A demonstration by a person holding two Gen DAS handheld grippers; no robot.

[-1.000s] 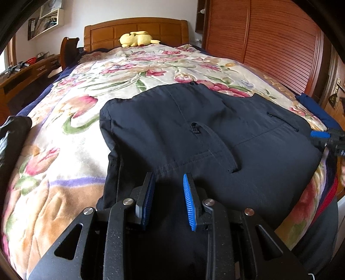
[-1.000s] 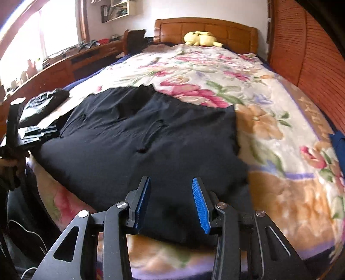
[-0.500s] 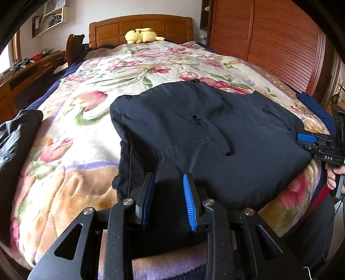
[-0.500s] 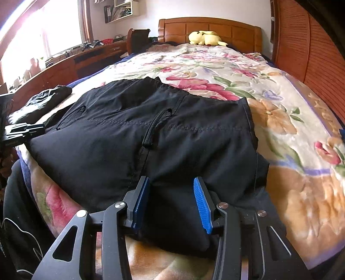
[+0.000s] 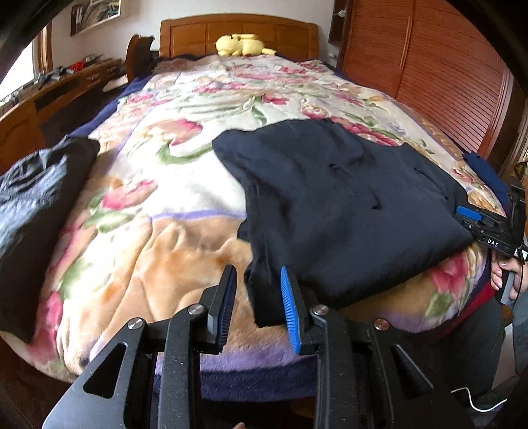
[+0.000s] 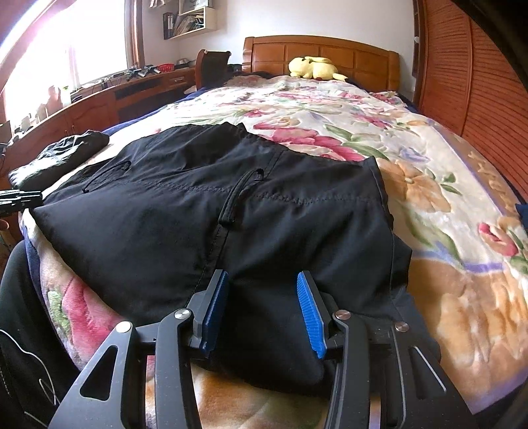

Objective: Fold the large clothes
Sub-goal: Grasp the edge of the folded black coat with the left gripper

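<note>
On top of the floral blanket (image 5: pixel 171 184), left wrist view first: one dark folded garment (image 5: pixel 346 211) lies from center out to 3 o'clock, near the foot edge of the bed. The left gripper (image 5: pixel 257 297) sits at 6 o'clock with its blue pads spread apart, nothing clamped; the garment's near corner hangs between them but I can't tell if it's touching. At 3 o'clock the right gripper (image 5: pixel 475 217) pokes in against the garment's far edge, held by a hand (image 5: pixel 501 274). One second dark clothing pile (image 5: pixel 29 204) sits at 9 o'clock. One yellow plush toy (image 5: pixel 241 44) rests by the wooden headboard (image 5: pixel 198 36) at 12, a slatted wooden wardrobe (image 5: pixel 445 76) fills 2 o'clock, and a long desk (image 5: pixel 59 89) runs along 10 o'clock.

Right wrist view: same garment (image 6: pixel 211 211) fills the center, with two pocket openings and a middle seam showing. The right gripper (image 6: pixel 260 307) at 6 o'clock has its fingers wide apart, with the fabric's near edge between them, not pinched. The left gripper's tip (image 6: pixel 19 198) peeks in at 9. Bright window (image 6: pixel 49 59) at 10 o'clock, one wall shelf (image 6: pixel 191 19) at 11.
</note>
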